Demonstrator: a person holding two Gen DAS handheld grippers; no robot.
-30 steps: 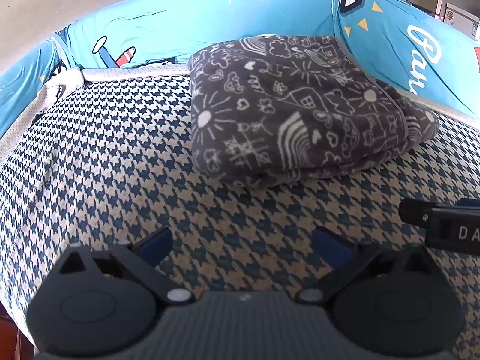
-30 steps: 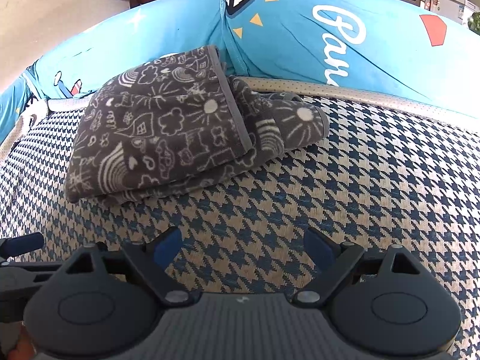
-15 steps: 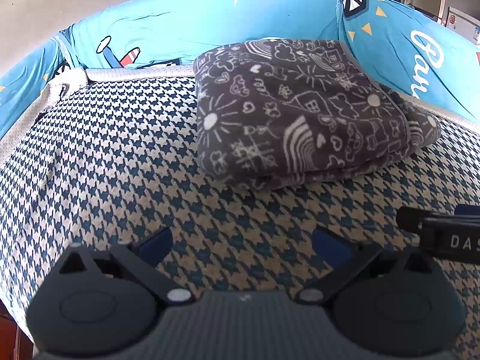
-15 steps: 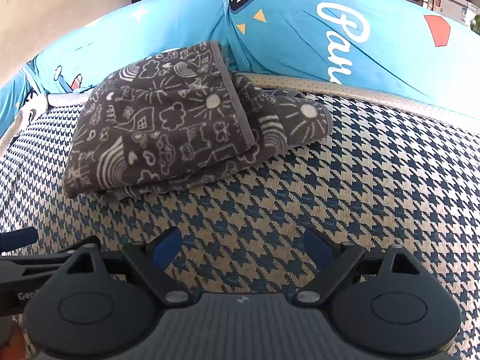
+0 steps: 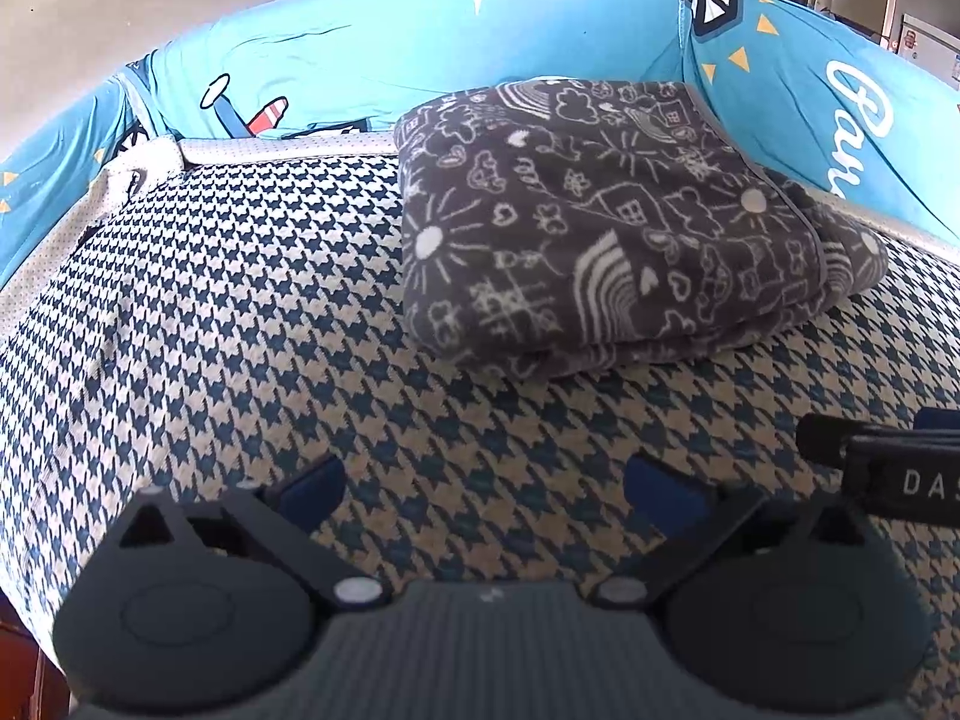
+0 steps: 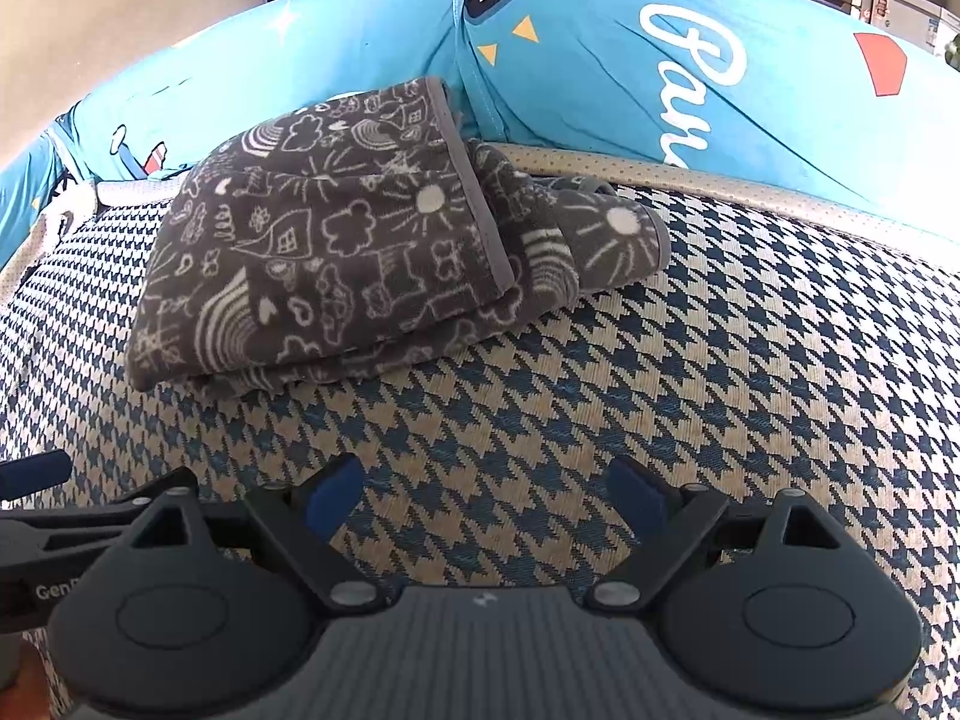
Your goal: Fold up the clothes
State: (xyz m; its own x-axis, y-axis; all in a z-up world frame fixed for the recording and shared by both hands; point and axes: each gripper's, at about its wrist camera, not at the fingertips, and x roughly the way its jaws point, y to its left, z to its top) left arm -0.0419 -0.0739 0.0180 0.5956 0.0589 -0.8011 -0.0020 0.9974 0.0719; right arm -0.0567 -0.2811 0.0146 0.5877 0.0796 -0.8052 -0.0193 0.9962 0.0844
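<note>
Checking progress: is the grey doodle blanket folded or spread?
Folded: the grey blanket lies in stacked layers on the houndstooth cover, neither gripper touching it.

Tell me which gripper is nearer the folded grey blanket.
Roughly even; the left, if either. The left gripper sits back from the folded grey blanket's near fold, the blanket ahead and slightly right. The right gripper is similarly back, the blanket ahead and to its left. Both open, empty.

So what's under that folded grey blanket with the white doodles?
The folded grey doodle-print blanket lies on the blue-and-cream houndstooth mattress cover, its far edge against the turquoise padded bumper. Whether anything is tucked beneath or between its layers is hidden.
</note>
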